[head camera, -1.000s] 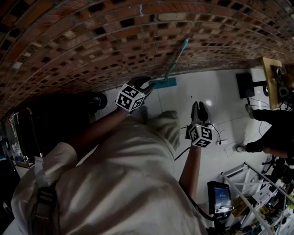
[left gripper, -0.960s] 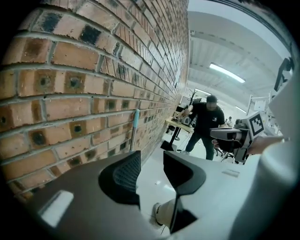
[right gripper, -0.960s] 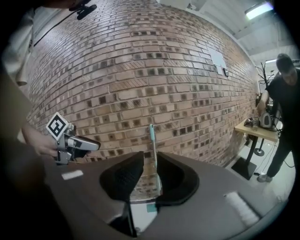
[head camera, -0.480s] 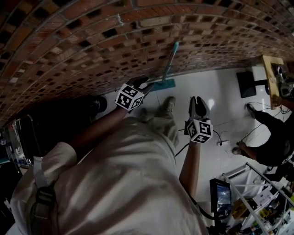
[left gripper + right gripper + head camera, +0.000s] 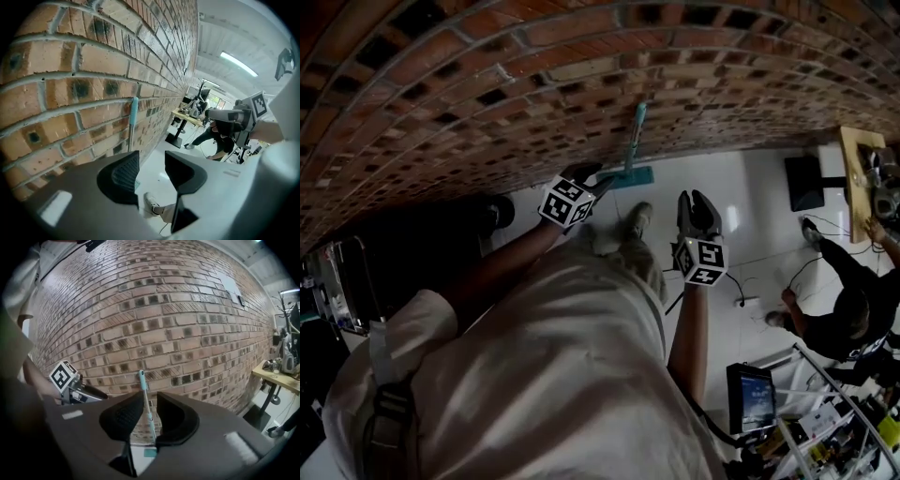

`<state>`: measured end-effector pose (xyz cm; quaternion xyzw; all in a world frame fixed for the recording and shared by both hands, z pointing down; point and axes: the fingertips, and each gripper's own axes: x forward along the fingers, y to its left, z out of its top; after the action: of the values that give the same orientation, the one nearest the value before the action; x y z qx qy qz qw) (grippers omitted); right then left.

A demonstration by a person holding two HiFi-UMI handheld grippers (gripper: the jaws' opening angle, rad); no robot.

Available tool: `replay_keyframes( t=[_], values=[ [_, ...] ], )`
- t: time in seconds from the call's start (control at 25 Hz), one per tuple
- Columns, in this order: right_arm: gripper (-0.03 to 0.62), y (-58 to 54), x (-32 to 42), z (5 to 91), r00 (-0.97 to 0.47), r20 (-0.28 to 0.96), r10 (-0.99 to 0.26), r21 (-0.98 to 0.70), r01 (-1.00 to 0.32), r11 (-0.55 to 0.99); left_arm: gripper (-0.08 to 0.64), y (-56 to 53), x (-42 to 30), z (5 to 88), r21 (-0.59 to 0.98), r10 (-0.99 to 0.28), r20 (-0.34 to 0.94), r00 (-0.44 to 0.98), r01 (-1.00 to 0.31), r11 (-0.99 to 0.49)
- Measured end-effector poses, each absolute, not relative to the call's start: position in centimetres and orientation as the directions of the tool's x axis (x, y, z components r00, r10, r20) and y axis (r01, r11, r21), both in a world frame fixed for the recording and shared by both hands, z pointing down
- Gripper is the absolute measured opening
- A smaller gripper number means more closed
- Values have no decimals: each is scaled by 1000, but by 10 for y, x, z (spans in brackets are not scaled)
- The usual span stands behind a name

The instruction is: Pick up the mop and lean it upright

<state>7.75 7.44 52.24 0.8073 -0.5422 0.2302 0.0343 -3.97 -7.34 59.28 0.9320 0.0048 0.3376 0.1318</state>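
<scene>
**A:** What is nearest to the head camera?

**B:** The person's own light clothing and both forearms. Then comes the left gripper (image 5: 151,161), held out toward the wall. Its fingers stand apart, with only air between them.

**A:** And the other one?

**B:** The right gripper (image 5: 150,401) is beside it, above the white floor (image 5: 741,216). Its fingers leave a narrower gap and they hold nothing. In the right gripper view the mop shows through this gap, but it is farther away and not touched.

**A:** Where is the mop?

**B:** The mop (image 5: 634,139) stands just beyond the tips of the left gripper. Its flat teal head (image 5: 630,178) lies on the floor at the foot of the brick wall (image 5: 534,84). The handle goes up and leans on the bricks. One shoe (image 5: 639,217) of the person is on the floor near the head.

**A:** And farther away?

**B:** At the right, well apart from the mop, there is a wooden desk (image 5: 853,159). Another person (image 5: 844,323) bends low near it.
</scene>
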Motion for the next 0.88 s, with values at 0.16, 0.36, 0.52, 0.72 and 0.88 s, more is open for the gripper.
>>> replay_keyframes(
  t=[0.16, 0.36, 0.52, 0.72, 0.88],
  values=[
    [84, 56, 92, 532, 243, 425, -872, -206, -912, -355, 190, -79, -21, 594, 245, 79, 637, 767, -104, -964],
    [84, 33, 103, 552, 151, 451, -880, -209, -940, -269, 190, -86, -6, 595, 226, 33, 650, 759, -151, -962],
    [86, 18, 119, 560, 101, 455, -885, -220, -950, -221, 190, -90, 5, 594, 214, -5, 657, 754, -192, -958],
    [86, 2, 137, 573, 34, 461, -887, -226, -962, -154, 190, -96, 14, 594, 199, -61, 665, 744, -256, -946],
    [86, -11, 144, 581, -15, 459, -888, -226, -969, -100, 192, -99, 21, 586, 186, -108, 659, 745, -299, -936]
  ],
)
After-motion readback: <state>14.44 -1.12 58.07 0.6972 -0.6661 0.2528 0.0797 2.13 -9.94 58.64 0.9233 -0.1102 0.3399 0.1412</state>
